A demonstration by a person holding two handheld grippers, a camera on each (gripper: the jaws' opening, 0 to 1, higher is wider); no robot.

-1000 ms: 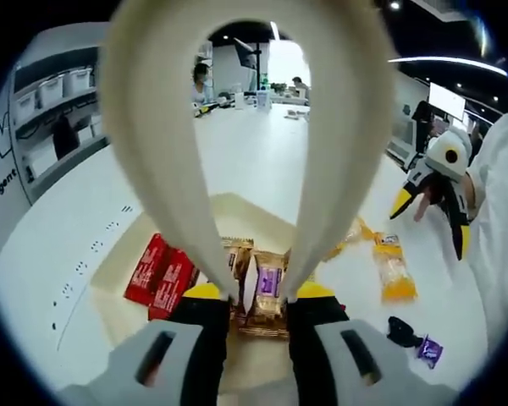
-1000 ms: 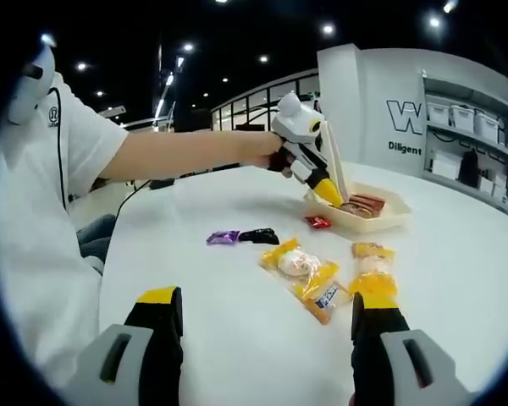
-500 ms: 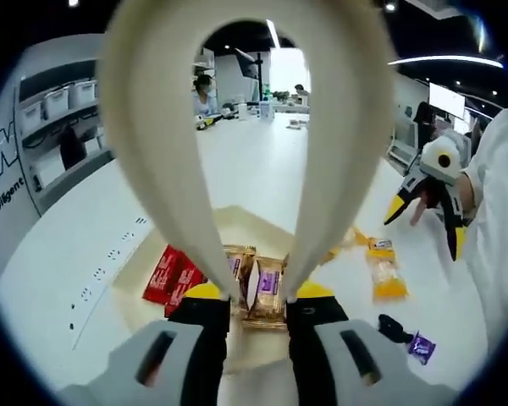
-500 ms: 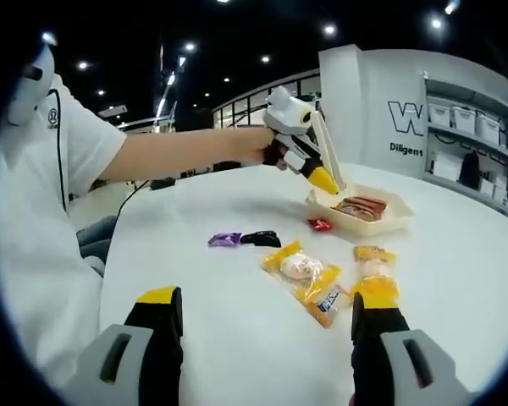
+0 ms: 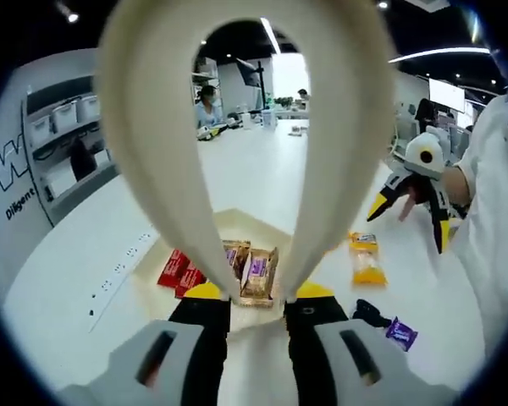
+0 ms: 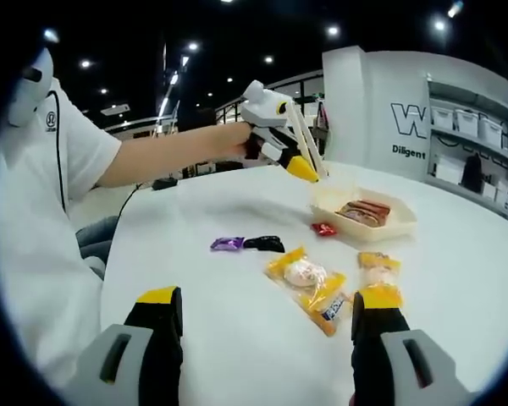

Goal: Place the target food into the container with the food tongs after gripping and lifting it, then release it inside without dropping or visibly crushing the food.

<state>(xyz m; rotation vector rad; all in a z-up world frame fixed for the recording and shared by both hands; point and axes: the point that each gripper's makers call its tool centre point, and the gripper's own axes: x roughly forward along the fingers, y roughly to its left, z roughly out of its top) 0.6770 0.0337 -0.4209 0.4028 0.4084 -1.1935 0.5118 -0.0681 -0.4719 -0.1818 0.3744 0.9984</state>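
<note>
Lifted higher above the container [image 6: 366, 222] than a second ago: left gripper [image 6: 303, 170], clamped on cream food tongs [image 5: 245, 152], tong tips empty. Below, brown and red wrapped snacks [image 5: 256, 272] lying inside the container. Right gripper [image 6: 267, 326] spread open, holding nothing, over yellow packets [image 6: 309, 282] on white table [image 6: 212, 330].

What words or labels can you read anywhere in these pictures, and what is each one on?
"W", cut off by the shelving: big dark letter on the white wall.
"Diligent": smaller dark word just below it on the same wall.
Emblem on the person's white shirt: too small to read.
Print on the snack wrappers in the container and on the yellow packets on the table: too small and blurred to read.
</note>
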